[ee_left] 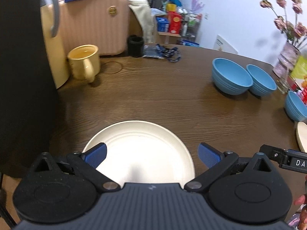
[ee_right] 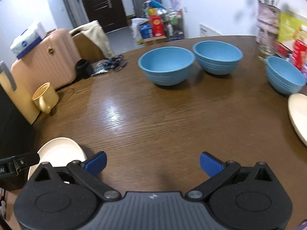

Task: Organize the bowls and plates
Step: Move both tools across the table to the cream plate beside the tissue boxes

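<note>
I have the left gripper (ee_left: 152,156) hanging over the near cream plate (ee_left: 141,151), jaws spread wide and holding nothing; the plate lies directly under and just ahead of the blue pads (ee_left: 96,154), its rim passing beneath both, so the grab I judge comes next turns on dropping onto that near edge. A round plate offers no long axis, so any rim point would serve. The right gripper (ee_right: 153,163) is likewise wide open and empty, over bare wooden table (ee_right: 153,118), with that same plate (ee_right: 61,150) off to its left, which makes the left hand clearly the nearer one. Measured from the plate, three blue bowls sit across the table on the far right: the first bowl (ee_right: 166,65) and the second bowl (ee_right: 217,56) almost touching, the third bowl (ee_right: 285,74) apart from them, further right. All three look empty. A second cream plate (ee_right: 298,115) lies just this side of the third bowl, also bare. Nothing is stacked yet, so I judge the sorting barely begun.
</note>
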A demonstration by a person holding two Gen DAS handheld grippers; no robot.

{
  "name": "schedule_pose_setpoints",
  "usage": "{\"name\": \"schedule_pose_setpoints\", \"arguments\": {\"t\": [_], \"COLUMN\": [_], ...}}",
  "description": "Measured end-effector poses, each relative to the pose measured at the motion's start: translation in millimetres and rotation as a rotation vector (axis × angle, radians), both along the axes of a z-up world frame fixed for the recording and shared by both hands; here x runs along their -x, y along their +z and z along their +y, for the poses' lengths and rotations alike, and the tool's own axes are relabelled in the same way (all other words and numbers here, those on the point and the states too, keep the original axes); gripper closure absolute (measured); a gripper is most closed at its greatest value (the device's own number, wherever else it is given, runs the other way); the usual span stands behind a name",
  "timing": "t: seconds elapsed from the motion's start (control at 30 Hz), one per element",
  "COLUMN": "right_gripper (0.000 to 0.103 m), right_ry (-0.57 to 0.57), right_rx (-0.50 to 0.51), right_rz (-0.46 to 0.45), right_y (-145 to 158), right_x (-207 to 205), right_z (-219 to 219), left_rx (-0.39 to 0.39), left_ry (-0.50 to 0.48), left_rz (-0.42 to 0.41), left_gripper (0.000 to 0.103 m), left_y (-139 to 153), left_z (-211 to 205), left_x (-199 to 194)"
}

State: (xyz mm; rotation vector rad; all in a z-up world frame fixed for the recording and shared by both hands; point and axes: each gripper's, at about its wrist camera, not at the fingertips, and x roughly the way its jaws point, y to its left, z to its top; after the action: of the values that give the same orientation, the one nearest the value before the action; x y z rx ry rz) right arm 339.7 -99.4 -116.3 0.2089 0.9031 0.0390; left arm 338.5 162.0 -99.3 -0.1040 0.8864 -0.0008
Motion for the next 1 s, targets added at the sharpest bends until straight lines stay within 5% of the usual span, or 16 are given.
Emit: {"name": "schedule_pose_setpoints", "arguments": {"t": [0.3,1.0], "right_gripper": [0.0,0.0], "right_ry": [-0.109,-0.165], "right_rx": [-0.003,0.003], "right_rz": [-0.03,-0.027], "right_y": [7,6], "right_x": [15,-8], "right_z": [-47,-169], "left_rx": [-0.007,-0.024], "left_ry": [-0.083,-0.06], "left_rz": [-0.036,-0.044], "left_gripper": [0.0,0.0], "left_y": [11,21], "left_z": [-36,-139], "left_x": [-2,-22]}}
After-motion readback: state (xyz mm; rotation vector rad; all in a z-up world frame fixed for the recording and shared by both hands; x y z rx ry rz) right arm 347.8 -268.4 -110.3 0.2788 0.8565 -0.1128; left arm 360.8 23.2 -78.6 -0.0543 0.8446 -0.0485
